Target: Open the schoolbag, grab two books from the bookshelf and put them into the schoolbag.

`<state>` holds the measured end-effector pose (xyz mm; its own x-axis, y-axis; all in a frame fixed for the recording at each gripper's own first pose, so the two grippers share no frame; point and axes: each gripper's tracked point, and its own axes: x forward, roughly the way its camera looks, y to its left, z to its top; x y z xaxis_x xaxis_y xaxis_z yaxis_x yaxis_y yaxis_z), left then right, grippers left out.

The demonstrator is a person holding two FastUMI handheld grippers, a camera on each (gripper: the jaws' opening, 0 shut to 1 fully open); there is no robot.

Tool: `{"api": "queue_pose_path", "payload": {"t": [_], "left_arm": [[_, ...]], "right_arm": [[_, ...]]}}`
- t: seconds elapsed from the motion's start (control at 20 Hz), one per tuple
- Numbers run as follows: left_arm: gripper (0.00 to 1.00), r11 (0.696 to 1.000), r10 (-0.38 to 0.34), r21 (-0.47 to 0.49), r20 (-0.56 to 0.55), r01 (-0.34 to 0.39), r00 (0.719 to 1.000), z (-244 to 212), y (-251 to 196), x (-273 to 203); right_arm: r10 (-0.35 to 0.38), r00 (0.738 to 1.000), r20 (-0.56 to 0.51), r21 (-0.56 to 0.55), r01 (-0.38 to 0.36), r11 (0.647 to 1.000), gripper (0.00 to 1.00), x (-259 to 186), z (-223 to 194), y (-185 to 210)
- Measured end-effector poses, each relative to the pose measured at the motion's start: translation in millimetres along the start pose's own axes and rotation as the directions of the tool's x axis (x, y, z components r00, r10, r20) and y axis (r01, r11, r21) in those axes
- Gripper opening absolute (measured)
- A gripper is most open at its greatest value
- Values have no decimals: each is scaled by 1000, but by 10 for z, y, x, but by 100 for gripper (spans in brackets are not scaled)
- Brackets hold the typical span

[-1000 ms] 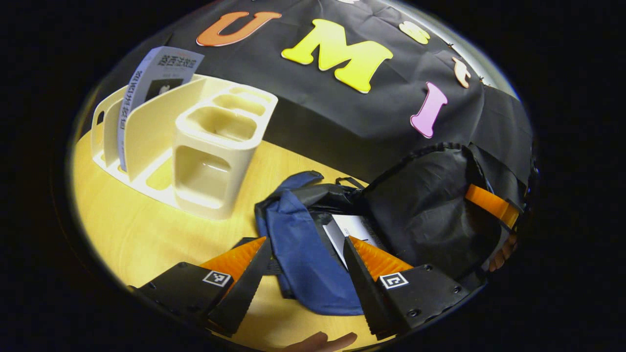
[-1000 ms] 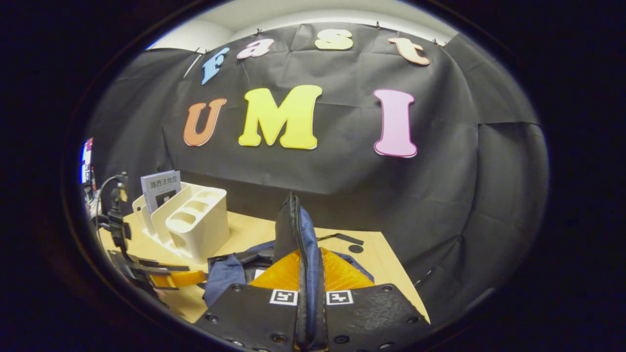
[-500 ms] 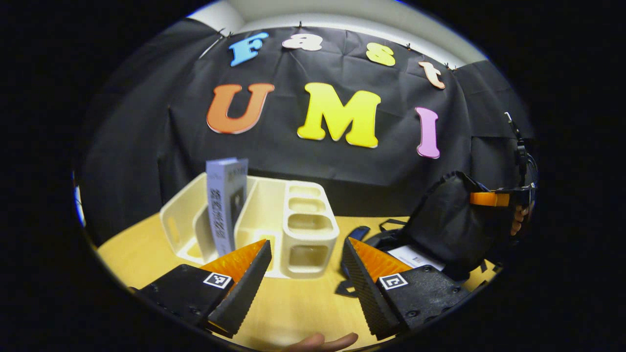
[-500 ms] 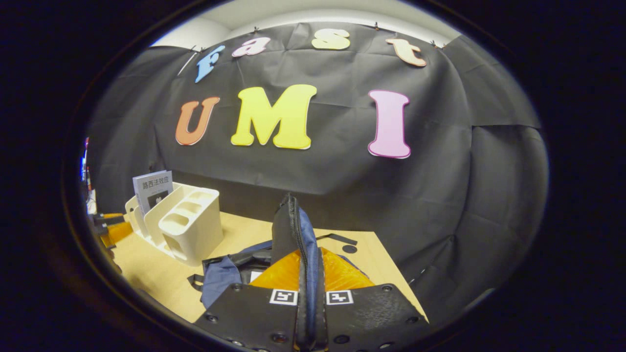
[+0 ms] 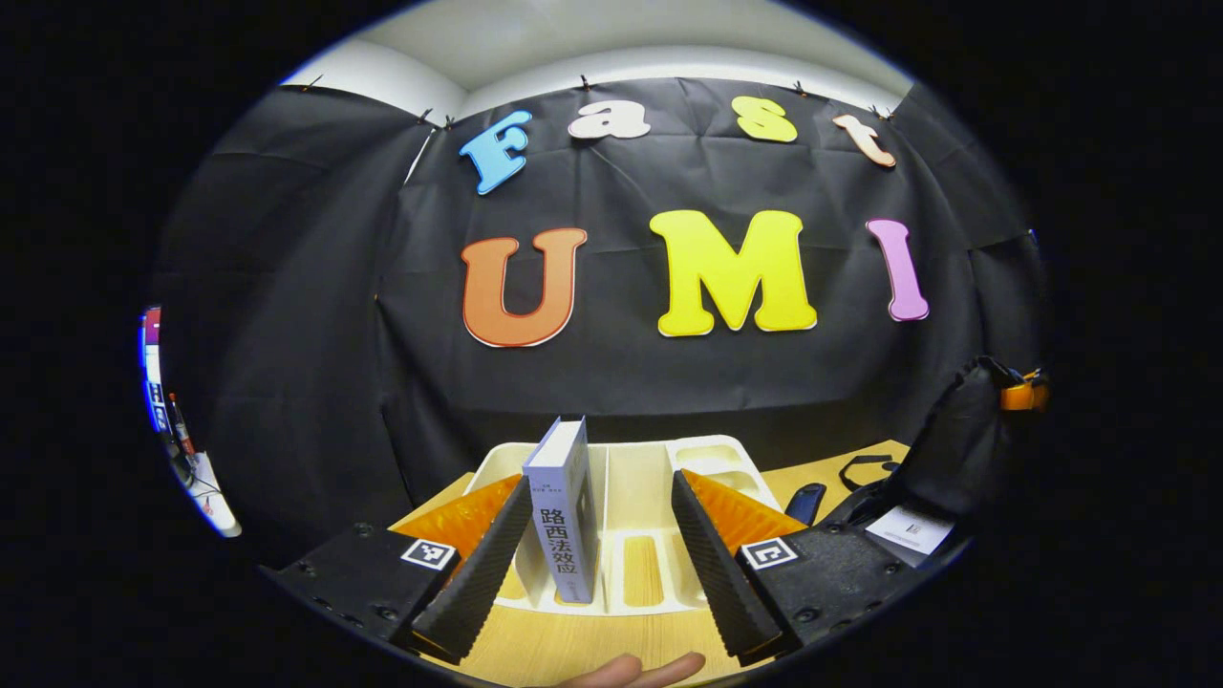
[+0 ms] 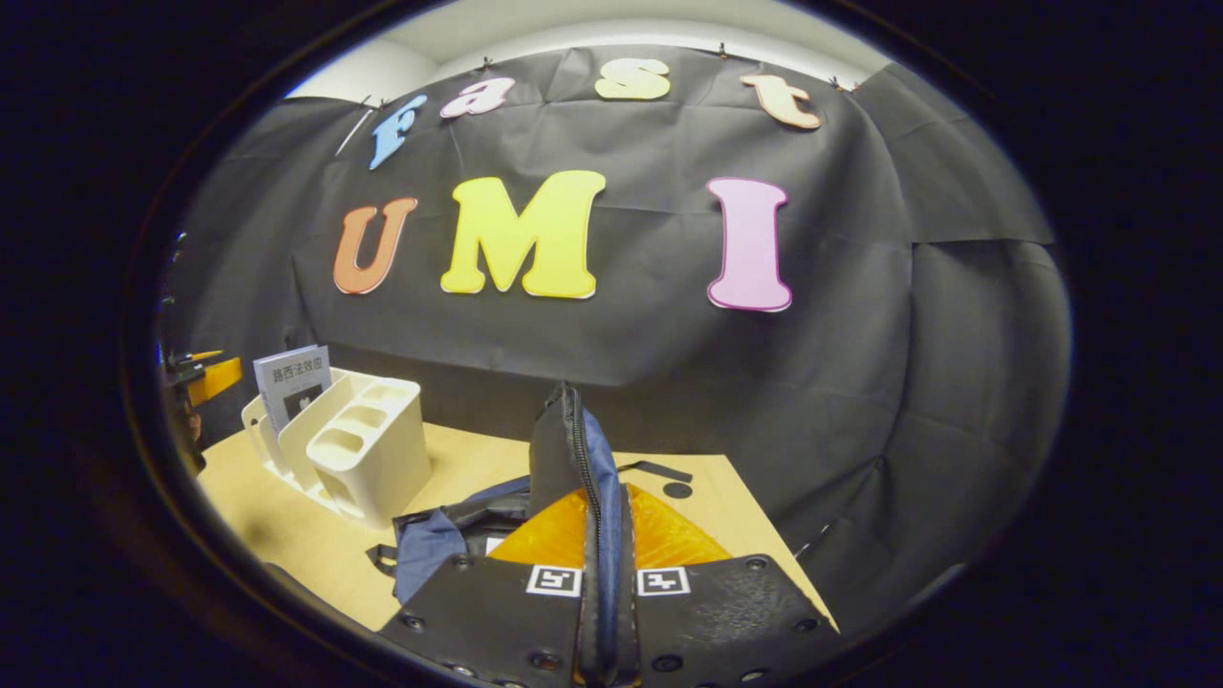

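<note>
The right gripper (image 6: 604, 535) is clamped on the raised flap (image 6: 573, 459) of the schoolbag (image 6: 449, 545), both fingers pressed against the upright fabric with its zipper edge running up between them. The flap stands above the bag's blue body, which lies slumped on the wooden table (image 6: 287, 535). In the left gripper view the same flap (image 5: 955, 449) shows at far right as a dark raised panel, with a white book (image 5: 908, 527) lying in the bag's mouth below it.

The left gripper (image 5: 597, 535) hangs with its jaws wide apart, nothing between the fingers touching them. Just beyond, a grey book (image 5: 566, 516) stands upright, spine toward the camera, in a slot of the cream bookshelf (image 5: 650, 478); it sits nearer the left finger than the right. A fingertip (image 5: 631, 669) of the person's hand shows at the bottom edge.

From the right gripper view the bookshelf (image 6: 354, 449) stands at the table's far left, well apart from the bag, with the book (image 6: 291, 382) rising from its rear slot and the left gripper (image 6: 205, 377) just left of it.
</note>
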<state>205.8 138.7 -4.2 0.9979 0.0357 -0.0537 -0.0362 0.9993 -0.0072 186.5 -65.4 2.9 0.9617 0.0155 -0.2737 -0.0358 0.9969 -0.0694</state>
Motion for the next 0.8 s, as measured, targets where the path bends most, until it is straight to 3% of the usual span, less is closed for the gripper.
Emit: {"api": "queue_pose_path", "payload": {"t": [0.2, 0.45, 0.55, 0.7, 0.8], "left_arm": [[93, 998, -29, -59, -80, 24, 996, 90, 97, 420], [93, 999, -30, 24, -234, 37, 972, 144, 148, 913], [91, 998, 20, 55, -269, -5, 963, 244, 241, 1097], [88, 995, 12, 100, -353, 25, 936, 244, 211, 1346], [88, 989, 24, 140, -442, 42, 897, 122, 209, 1461]], "right_arm": [[5, 1000, -9, 19, -5, 1000, 6, -9, -76, -20], [4, 1000, -6, 3, -4, 1000, 6, -70, -106, -29], [-4, 1000, -4, -12, 4, 1000, 6, -88, -118, -65], [6, 1000, -6, 10, -6, 1000, 7, -107, -154, -105], [5, 1000, -9, 18, -5, 1000, 6, -110, -177, -148]]}}
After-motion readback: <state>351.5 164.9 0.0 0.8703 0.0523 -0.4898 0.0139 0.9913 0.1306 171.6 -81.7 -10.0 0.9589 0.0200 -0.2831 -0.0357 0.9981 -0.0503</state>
